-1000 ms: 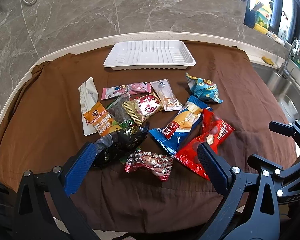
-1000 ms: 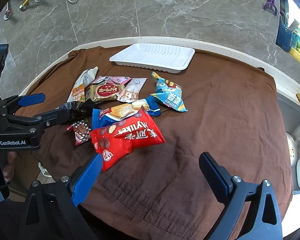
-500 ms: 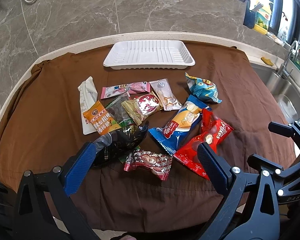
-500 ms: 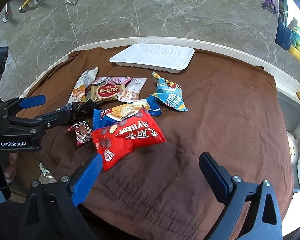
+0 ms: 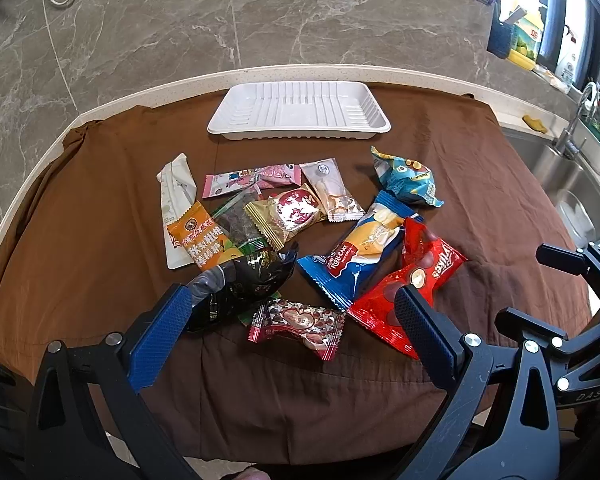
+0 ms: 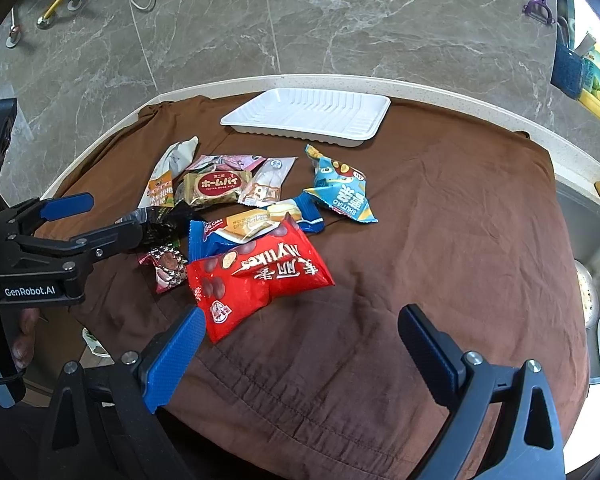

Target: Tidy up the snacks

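Snacks unmoved since a second ago; both grippers hover spread wide, tray upper centre unfilled.

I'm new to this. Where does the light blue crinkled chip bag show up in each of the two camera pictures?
Left wrist view: the light blue chip bag lies right of centre, beyond the blue roll cake packet.
Right wrist view: the bag sits near the middle, just above the red Mylikes bag.
Shared landmark: the white tray beyond the snacks.
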